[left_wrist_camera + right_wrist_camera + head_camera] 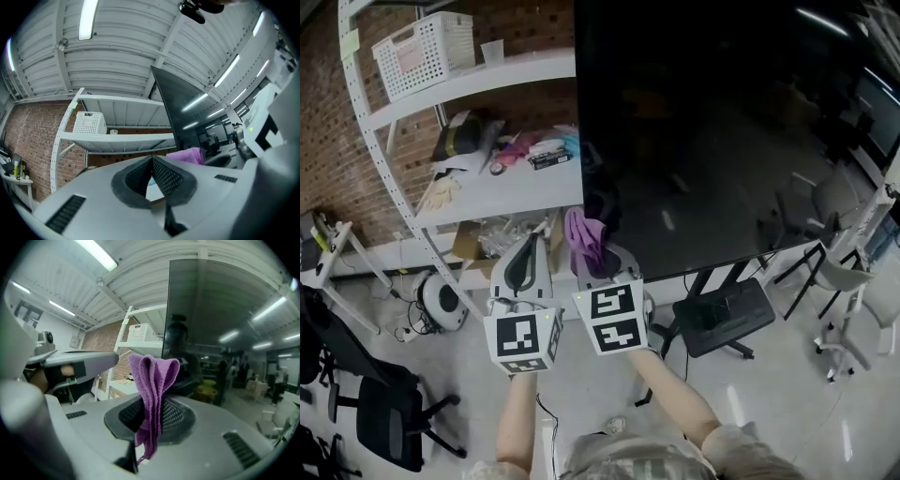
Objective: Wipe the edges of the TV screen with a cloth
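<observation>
A big dark TV screen (722, 122) stands upright at the right of the head view. My right gripper (598, 262) is shut on a purple cloth (584, 234), and the cloth's top lies near the screen's lower left corner. In the right gripper view the folded cloth (152, 380) sticks up out of the jaws with the screen's left edge (165, 333) just behind it. My left gripper (525, 258) hangs beside the right one, shut with nothing in it. From the left gripper view the cloth (186, 155) shows at the right, by the screen (187, 112).
White shelving (487, 131) stands left of the TV, with a white basket (422, 52), a cup (492, 52) and loose items on it. The TV's stand (727, 314), office chairs (389, 422) (848, 281) and a round white device (442, 300) are on the floor.
</observation>
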The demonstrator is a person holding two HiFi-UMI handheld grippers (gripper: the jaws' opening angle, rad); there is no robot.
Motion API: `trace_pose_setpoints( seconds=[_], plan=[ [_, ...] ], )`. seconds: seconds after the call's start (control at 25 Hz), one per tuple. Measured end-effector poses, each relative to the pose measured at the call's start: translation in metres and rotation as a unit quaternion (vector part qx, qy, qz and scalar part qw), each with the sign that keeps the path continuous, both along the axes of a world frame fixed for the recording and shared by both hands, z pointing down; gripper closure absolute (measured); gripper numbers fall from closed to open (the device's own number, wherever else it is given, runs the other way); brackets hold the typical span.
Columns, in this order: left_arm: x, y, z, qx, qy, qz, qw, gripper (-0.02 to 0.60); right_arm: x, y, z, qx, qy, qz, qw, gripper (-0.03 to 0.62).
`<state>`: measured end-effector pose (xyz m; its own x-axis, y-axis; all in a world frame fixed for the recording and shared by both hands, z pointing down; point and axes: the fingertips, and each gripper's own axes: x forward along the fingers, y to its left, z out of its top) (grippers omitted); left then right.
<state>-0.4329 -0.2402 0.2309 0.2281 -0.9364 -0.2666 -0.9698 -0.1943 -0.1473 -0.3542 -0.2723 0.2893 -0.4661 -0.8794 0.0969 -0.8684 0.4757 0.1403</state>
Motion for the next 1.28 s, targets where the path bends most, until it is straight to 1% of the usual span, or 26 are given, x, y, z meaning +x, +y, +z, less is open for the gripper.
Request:
trace_pose_setpoints(
  seconds=[0.12,0.24,0.36,0.48,0.6,0.76,0.96,1.16,1.28],
  plan=[
    [0.001,0.007,-0.018,0.011,0.002,-0.005,0.9999,0.568,0.002,0.007,-0.007,0.009,0.004,0.003,1.000,0.537],
    [0.006,0.013,-0.028,0.019,0.002,-0.005,0.9998,0.568,0.003,0.013,-0.030,0.036,0.005,0.004,0.999,0.537],
    [0.013,0.019,-0.036,0.027,0.006,0.006,0.9996,0.568,0.006,0.015,-0.063,0.068,0.004,0.006,0.998,0.537],
    [0.020,0.023,-0.048,0.040,-0.011,0.008,0.9991,0.568,0.012,0.021,-0.095,0.102,0.008,0.018,0.995,0.537],
    [0.025,0.021,-0.066,0.054,-0.032,0.003,0.9980,0.568,0.018,0.023,-0.123,0.117,0.012,0.027,0.993,0.537],
    [0.029,0.019,-0.100,0.076,-0.047,-0.001,0.9960,0.568,0.016,0.023,-0.156,0.144,0.039,0.028,0.988,0.537],
    [0.030,0.023,-0.142,0.111,-0.055,-0.008,0.9923,0.568,0.010,0.021,-0.188,0.166,0.079,0.032,0.982,0.537],
    [0.022,0.027,-0.178,0.137,-0.041,-0.013,0.9896,0.568,0.005,0.019,-0.215,0.185,0.111,0.037,0.976,0.537],
    [0.013,0.032,-0.188,0.145,-0.032,-0.019,0.9888,0.568,0.001,0.023,-0.227,0.191,0.114,0.033,0.974,0.537]
  ],
)
